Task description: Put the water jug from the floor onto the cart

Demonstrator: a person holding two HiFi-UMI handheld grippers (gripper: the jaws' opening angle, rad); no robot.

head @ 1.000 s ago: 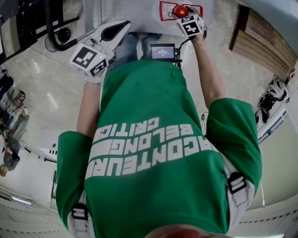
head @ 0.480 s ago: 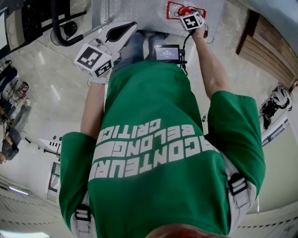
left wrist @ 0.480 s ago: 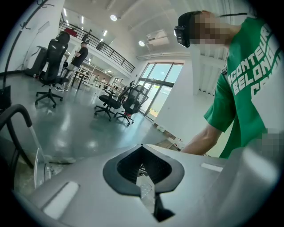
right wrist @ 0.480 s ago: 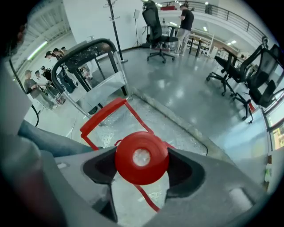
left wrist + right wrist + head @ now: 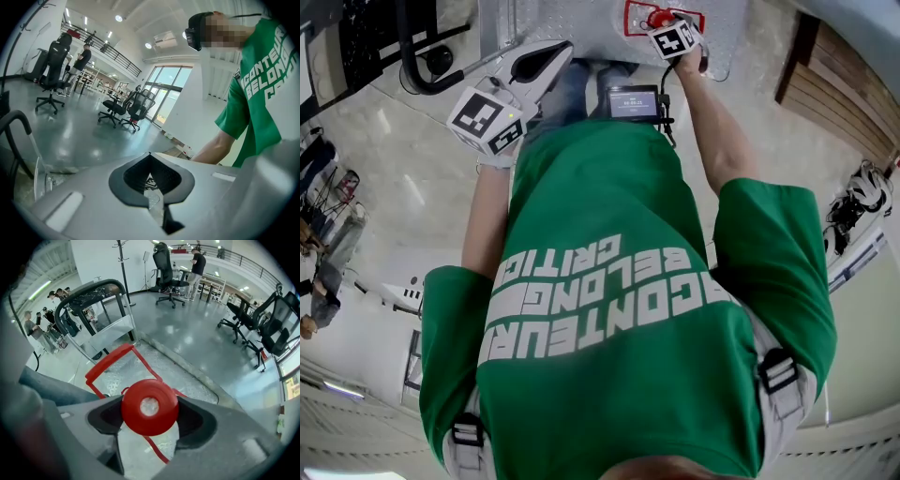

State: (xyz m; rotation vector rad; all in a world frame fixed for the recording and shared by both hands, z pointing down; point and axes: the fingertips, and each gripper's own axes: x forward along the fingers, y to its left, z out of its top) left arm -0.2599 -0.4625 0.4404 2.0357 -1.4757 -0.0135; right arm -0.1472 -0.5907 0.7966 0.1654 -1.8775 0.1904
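Observation:
The water jug shows mostly as its round red cap (image 5: pixel 150 408), also seen from the head view as the cap (image 5: pixel 657 16) at the top. My right gripper (image 5: pixel 150 397) is shut on that cap, one jaw on each side. A red frame (image 5: pixel 112 359) lies around the jug on the cart's diamond-plate deck (image 5: pixel 140 363). The jug's body is hidden under the gripper. My left gripper (image 5: pixel 553 52) hovers over the deck's left part (image 5: pixel 581 23), jaws shut with nothing between them (image 5: pixel 150 161).
The cart's black push handle (image 5: pixel 89 291) rises at the left end of the deck. Office chairs (image 5: pixel 168 273) and a coat stand (image 5: pixel 123 268) stand on the grey floor beyond. People (image 5: pixel 51 315) are at the far left. A small screen (image 5: pixel 630 101) hangs at my waist.
My right gripper, still on the red cap, has moved a little forward and to the left over the cart deck. The left gripper has hardly shifted.

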